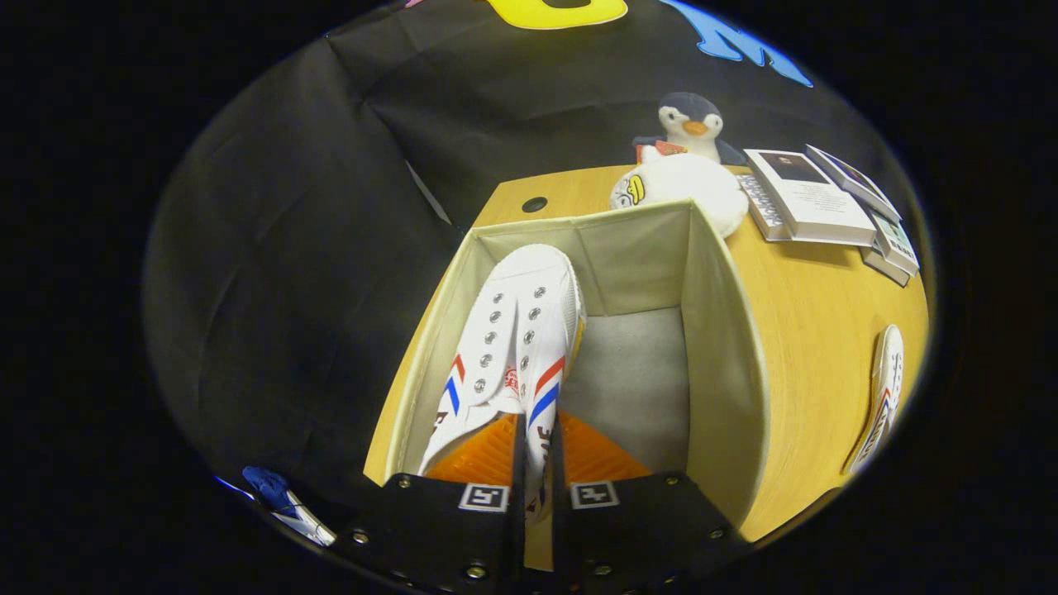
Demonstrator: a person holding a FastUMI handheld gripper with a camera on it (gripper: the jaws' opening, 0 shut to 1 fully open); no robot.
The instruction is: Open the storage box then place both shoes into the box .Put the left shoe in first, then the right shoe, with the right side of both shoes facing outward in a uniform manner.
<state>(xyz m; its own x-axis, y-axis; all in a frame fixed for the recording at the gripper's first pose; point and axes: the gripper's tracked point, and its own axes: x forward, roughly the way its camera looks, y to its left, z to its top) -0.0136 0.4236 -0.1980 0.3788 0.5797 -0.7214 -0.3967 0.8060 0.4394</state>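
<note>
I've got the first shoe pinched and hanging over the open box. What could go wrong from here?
1. The hand-held gripper pinches only the thin heel edge of the shoe, so the shoe may slip or swing when lowered.
2. The shoe hangs close to the left wall of the box; its toe could catch there and tip it off the wanted facing.
3. The second shoe lies near the table edge, where a careless grab may push it off.

A wooden desk (814, 330) fills the right and centre of the frame, a round dark hole (534, 204) near its far edge. Creased black cloth (289, 248) hangs as the booth wall across the left and top.
</note>
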